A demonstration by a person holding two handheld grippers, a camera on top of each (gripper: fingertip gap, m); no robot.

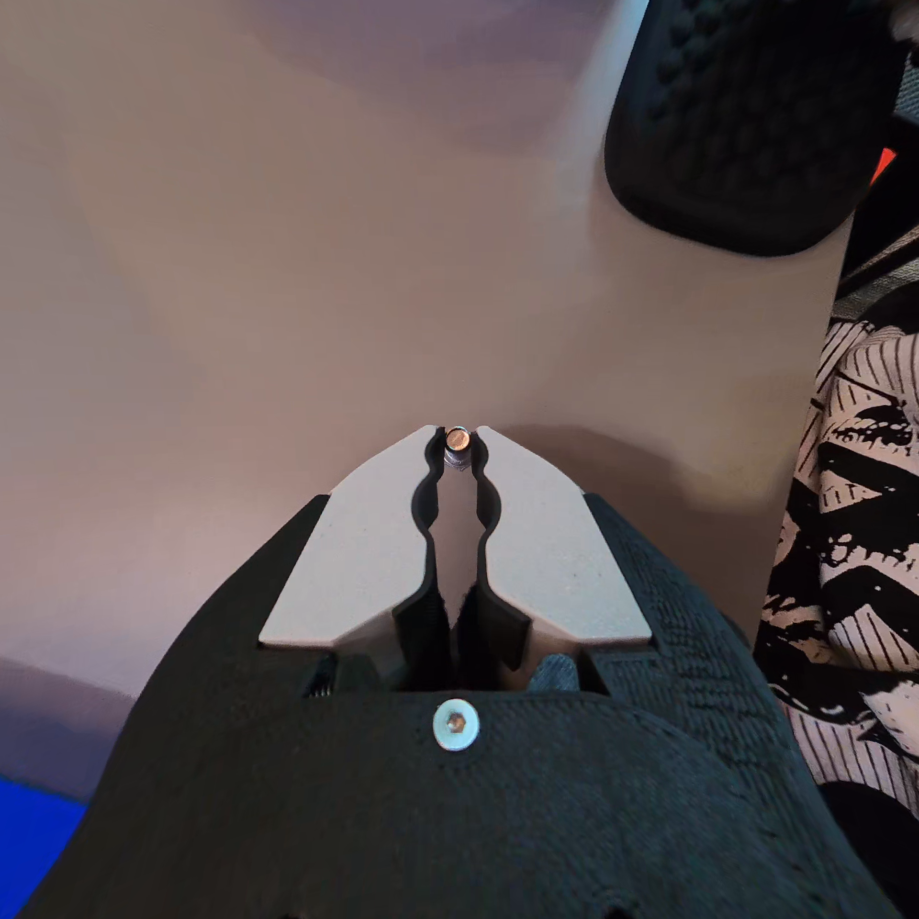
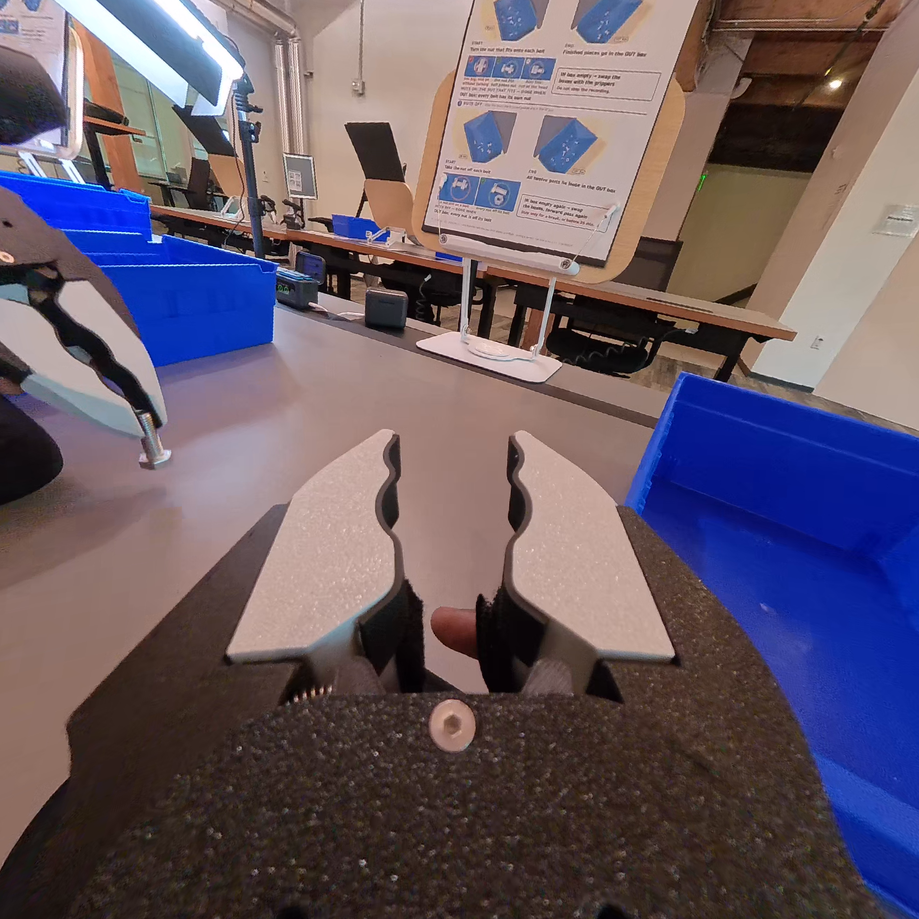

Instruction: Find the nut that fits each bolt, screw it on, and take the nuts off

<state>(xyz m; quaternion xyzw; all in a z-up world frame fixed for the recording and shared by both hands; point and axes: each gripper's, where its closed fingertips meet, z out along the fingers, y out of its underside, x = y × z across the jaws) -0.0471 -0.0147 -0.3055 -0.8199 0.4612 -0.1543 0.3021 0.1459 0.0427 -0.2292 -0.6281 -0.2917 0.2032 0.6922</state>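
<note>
My left gripper (image 1: 457,435) points down at the grey table (image 1: 298,248) and is shut on a small silver bolt (image 1: 457,444), seen end-on by its threaded shaft. In the right wrist view that gripper (image 2: 144,420) is at the far left and holds the bolt (image 2: 151,445) upright, head down on the table (image 2: 398,398). No nut shows on the bolt. My right gripper (image 2: 452,442) is open and empty, low over the table, to the right of the bolt and apart from it.
A blue bin (image 2: 795,572) stands close on my right. Other blue bins (image 2: 189,298) stand at the back left. A white stand with an instruction sheet (image 2: 542,149) is at the table's far edge. A person's patterned clothing (image 1: 855,497) is at the right of the left wrist view. The tips of one gripper are about 20 centimetres away from the tips of the other.
</note>
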